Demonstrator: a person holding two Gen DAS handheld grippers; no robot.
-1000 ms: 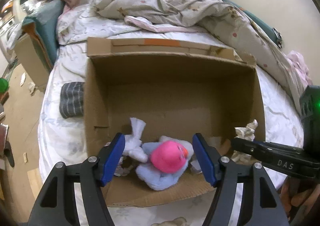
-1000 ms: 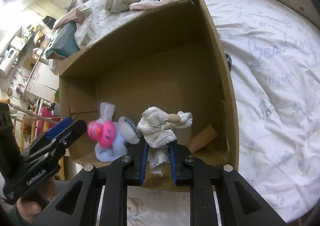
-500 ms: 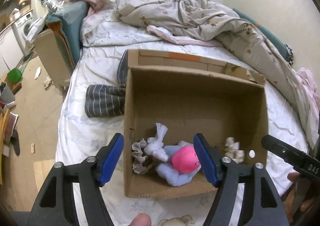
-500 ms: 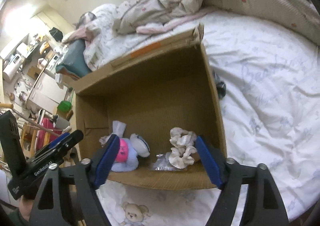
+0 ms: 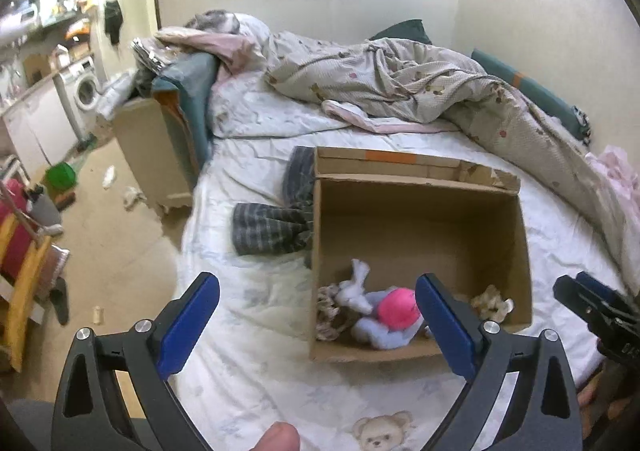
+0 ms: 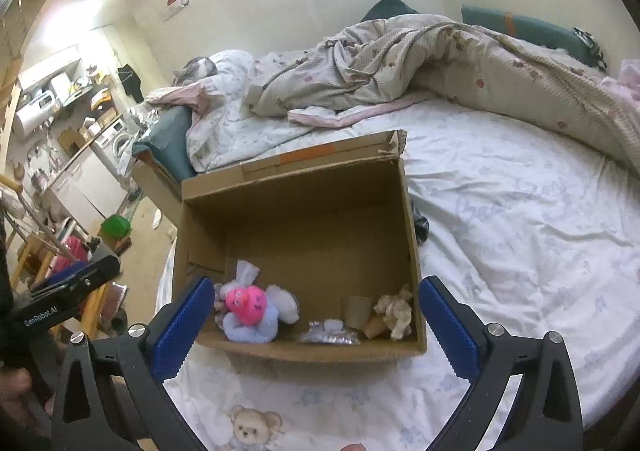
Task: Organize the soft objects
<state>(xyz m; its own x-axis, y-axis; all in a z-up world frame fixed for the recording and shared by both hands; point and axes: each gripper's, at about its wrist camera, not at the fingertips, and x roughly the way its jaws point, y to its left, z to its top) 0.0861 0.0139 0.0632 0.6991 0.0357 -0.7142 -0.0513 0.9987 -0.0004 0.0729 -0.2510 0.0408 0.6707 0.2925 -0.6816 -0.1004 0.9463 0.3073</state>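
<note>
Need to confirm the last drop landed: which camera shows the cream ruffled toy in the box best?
The right wrist view: the cream ruffled toy lies fully visible in the cardboard box's near right corner. In the left wrist view the same toy sits partly behind the left gripper's finger.

the left gripper (image 5: 318, 321) has matte black plastic arms with triangular cut-outs and round silver screw heads at the joints; its two fingers (image 5: 188, 321) carry flat, finely ribbed blue pads. the right gripper (image 6: 316, 325) is built alike: black frame, silver screws, blue ribbed fingers (image 6: 448, 325). at 9 o'clock in the right wrist view the left unit's black body bears white "genrobot.ai" lettering. a bare fingertip shows at 6 o'clock in the left view.
</note>
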